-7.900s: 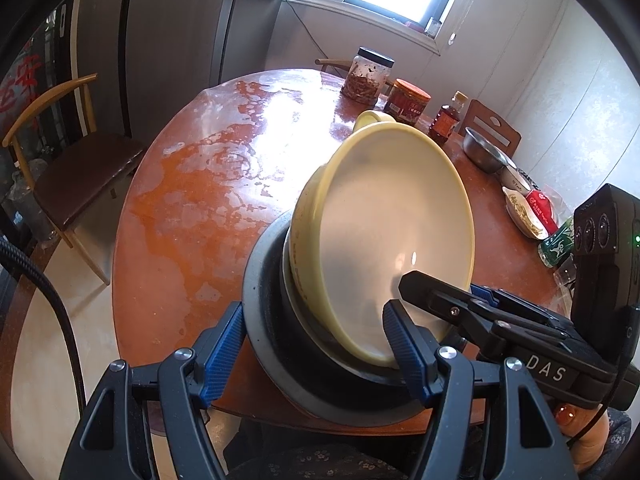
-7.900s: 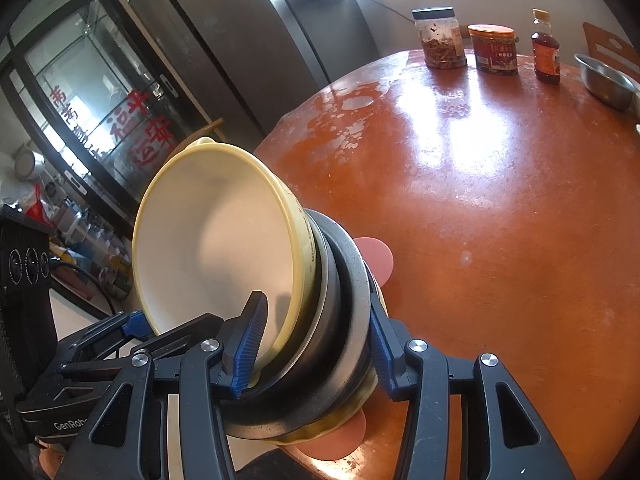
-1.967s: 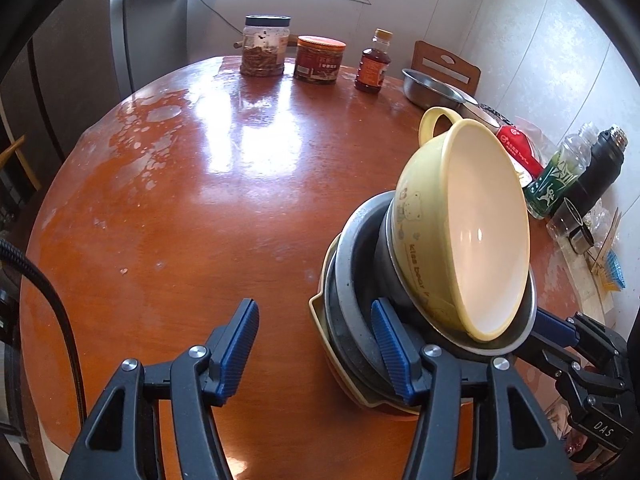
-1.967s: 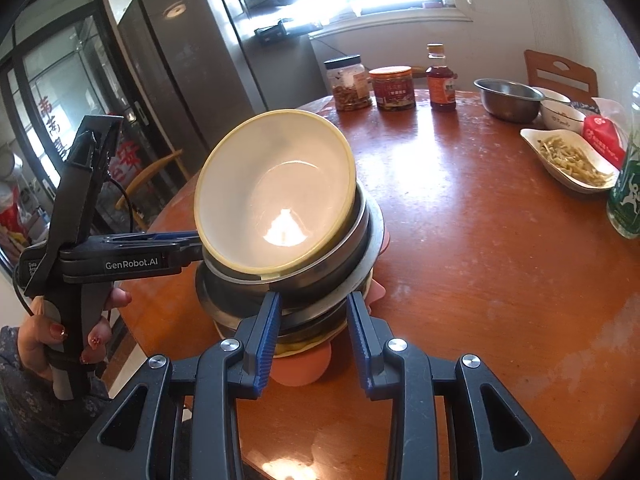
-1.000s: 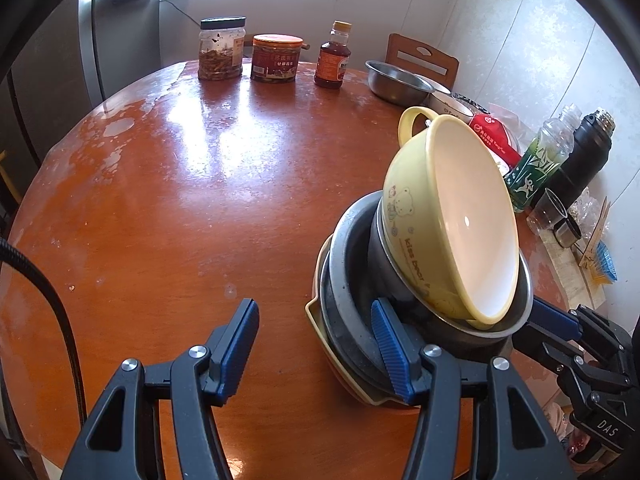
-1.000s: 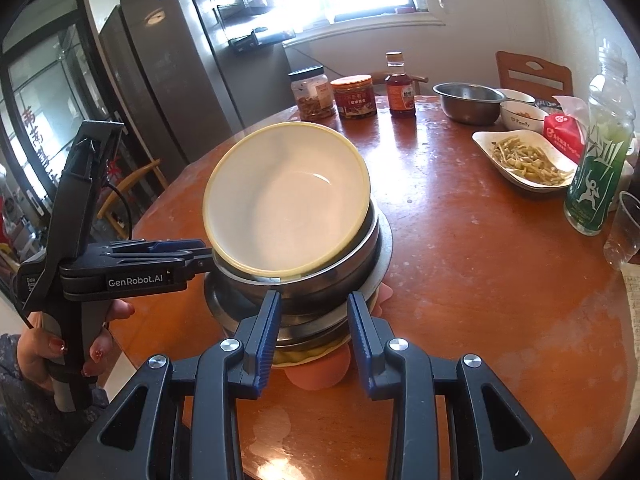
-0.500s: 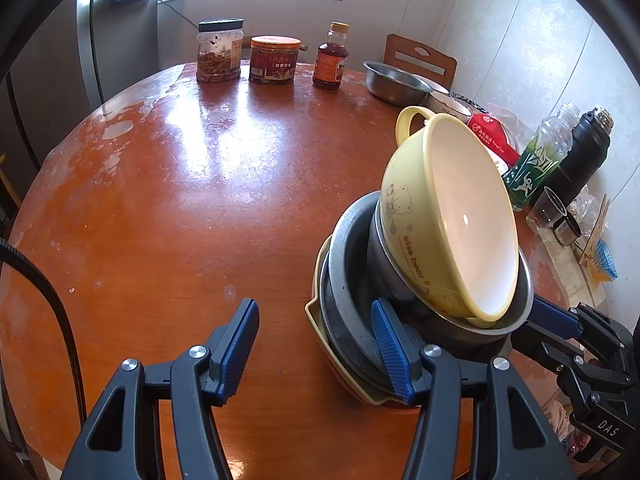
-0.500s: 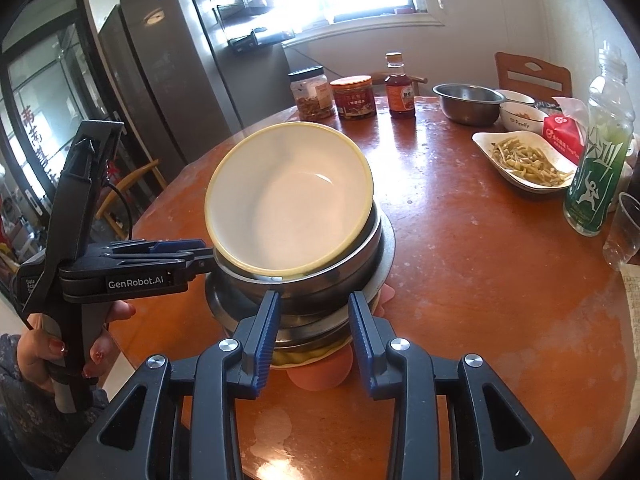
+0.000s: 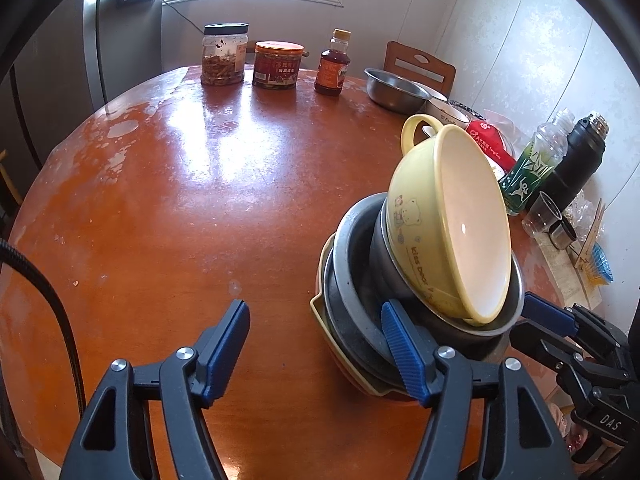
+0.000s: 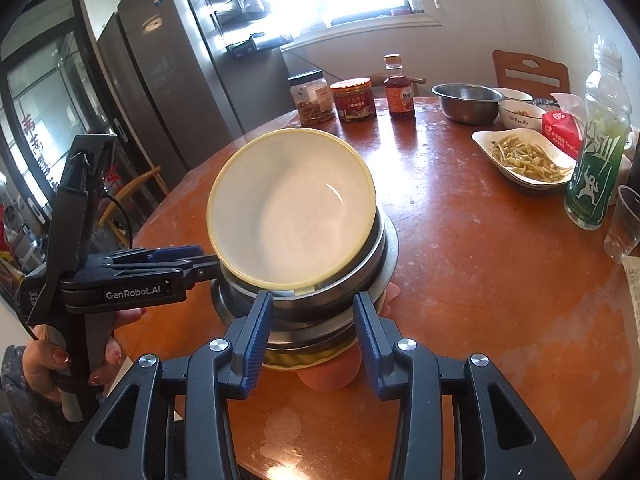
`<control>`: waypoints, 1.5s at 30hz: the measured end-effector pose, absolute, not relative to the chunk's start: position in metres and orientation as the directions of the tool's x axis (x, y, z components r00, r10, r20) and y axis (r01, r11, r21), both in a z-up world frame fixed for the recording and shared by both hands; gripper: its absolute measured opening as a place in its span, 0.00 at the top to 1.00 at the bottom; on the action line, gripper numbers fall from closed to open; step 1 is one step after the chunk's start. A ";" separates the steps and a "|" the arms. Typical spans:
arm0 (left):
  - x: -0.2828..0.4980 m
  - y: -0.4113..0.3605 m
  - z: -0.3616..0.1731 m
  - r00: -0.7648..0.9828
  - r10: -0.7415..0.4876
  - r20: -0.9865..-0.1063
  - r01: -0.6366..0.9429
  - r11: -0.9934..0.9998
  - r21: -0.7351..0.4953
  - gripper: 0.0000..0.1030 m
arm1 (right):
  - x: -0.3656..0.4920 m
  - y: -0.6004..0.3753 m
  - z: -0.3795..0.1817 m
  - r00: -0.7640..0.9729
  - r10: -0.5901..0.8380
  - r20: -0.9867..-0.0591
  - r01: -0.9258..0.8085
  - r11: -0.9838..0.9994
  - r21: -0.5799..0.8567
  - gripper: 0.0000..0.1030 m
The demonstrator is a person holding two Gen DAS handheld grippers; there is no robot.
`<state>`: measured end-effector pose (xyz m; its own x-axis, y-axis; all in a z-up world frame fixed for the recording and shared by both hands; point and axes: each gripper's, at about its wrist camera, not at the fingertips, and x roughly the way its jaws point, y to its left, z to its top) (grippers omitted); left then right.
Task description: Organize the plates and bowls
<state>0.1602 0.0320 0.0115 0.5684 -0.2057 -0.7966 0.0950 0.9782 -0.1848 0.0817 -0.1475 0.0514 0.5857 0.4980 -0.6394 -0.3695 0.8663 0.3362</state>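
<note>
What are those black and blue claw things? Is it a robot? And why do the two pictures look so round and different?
It is not a robot. A person holds a claw tool, called a gripper, in each hand. Each gripper carries a wide-eyed camera that looks along its two blue-tipped fingers, which makes the pictures look round.

One picture is from the left gripper. The other is from the right gripper, and there you can also see the person's hand holding the left one.

On the round brown table sits a pile of dishes: a yellow bowl, tilted, on top of a steel bowl and a grey plate. Farther back stand jars and a sauce bottle.

Both claws are opening. The pile's edge lies between the right claw's fingers, and nothing lies between the left's. The pile rests on the table.
</note>
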 end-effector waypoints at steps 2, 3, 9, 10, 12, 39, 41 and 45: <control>0.158 0.034 0.012 0.573 -0.207 -0.793 0.092 0.978 -0.189 0.32 | 0.082 -0.147 0.052 0.587 0.497 -0.639 -0.367 0.867 0.338 0.58; 0.157 0.035 0.013 0.578 -0.206 -0.790 0.089 0.978 -0.191 0.31 | 0.082 -0.147 0.052 0.590 0.493 -0.639 -0.365 0.869 0.334 0.58; 0.142 0.044 0.018 0.610 -0.131 -0.781 0.040 0.990 -0.135 0.30 | 0.074 -0.152 0.058 0.635 0.459 -0.621 -0.333 0.888 0.317 0.44; 0.139 0.046 0.019 0.613 -0.126 -0.780 0.035 0.990 -0.133 0.30 | 0.072 -0.154 0.060 0.644 0.458 -0.613 -0.329 0.889 0.319 0.44; 0.134 0.048 0.020 0.619 -0.125 -0.775 0.034 0.991 -0.133 0.30 | 0.069 -0.156 0.061 0.649 0.456 -0.608 -0.324 0.890 0.321 0.39; 0.067 0.026 0.000 0.656 -0.081 -0.750 0.009 0.995 -0.099 0.21 | 0.016 -0.146 0.043 0.745 0.323 -0.584 -0.246 0.946 0.210 0.26; 0.062 0.021 -0.001 0.657 -0.079 -0.749 0.016 0.996 -0.091 0.21 | 0.009 -0.146 0.042 0.752 0.313 -0.580 -0.246 0.950 0.194 0.24; 0.053 0.013 -0.003 0.665 -0.073 -0.743 0.015 0.996 -0.084 0.21 | 0.000 -0.146 0.037 0.760 0.284 -0.584 -0.234 0.959 0.162 0.24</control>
<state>0.0533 0.0127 -0.0026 0.6654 -0.0729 -0.7430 0.0150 0.9963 -0.0842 -0.0004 -0.1463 0.0372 0.7601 0.2843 -0.5843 -0.2341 0.9586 0.1618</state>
